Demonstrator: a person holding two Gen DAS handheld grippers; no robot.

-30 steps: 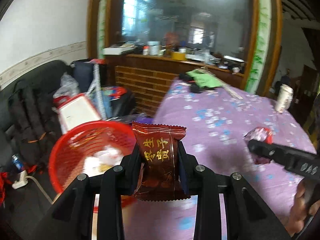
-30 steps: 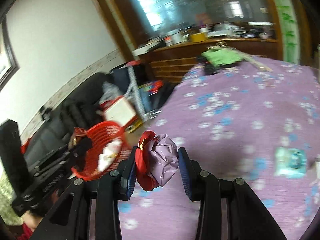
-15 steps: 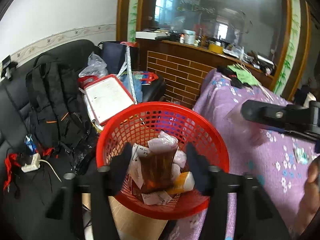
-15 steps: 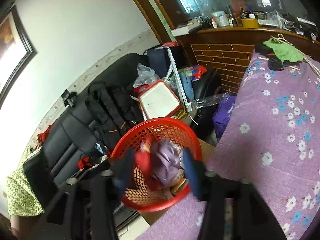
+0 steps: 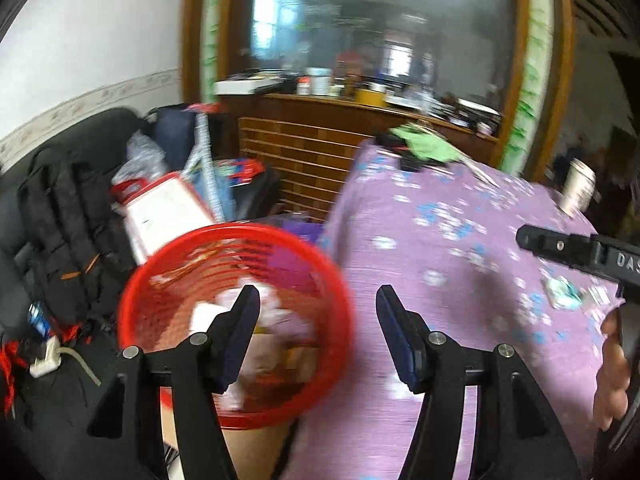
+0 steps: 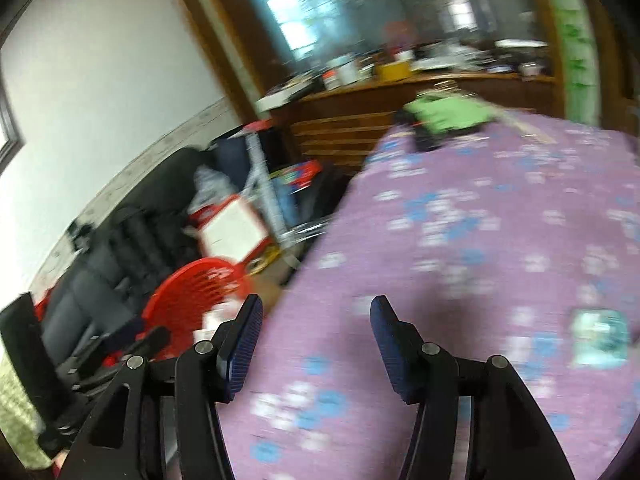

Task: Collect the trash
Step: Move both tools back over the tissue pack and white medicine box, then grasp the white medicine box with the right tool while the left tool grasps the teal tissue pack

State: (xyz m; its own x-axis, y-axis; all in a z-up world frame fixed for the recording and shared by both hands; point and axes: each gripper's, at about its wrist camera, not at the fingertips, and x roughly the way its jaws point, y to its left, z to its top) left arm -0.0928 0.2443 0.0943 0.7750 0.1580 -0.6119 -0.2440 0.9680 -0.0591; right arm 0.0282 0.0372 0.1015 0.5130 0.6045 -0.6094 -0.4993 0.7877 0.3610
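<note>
My left gripper (image 5: 318, 300) fingers spread, empty, above round red plastic mesh basket (image 5: 168, 256) with trash, lower left of frame. Right gripper (image 6: 316, 308) fingers spread, empty, over purple floral-cloth worktop (image 6: 460, 248); teal wrapper (image 6: 600, 338) right.

A lived-in home: black sofa (image 5: 60, 184), floral-clothed table (image 5: 460, 248), cluttered wooden sideboard (image 5: 320, 120).

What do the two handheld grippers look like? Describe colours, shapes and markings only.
Both the left gripper and the right gripper have black angular frames with silver bolts and dark blue ribbed finger pads. White letters "DAS" mark the right gripper's side in the left view.
</note>
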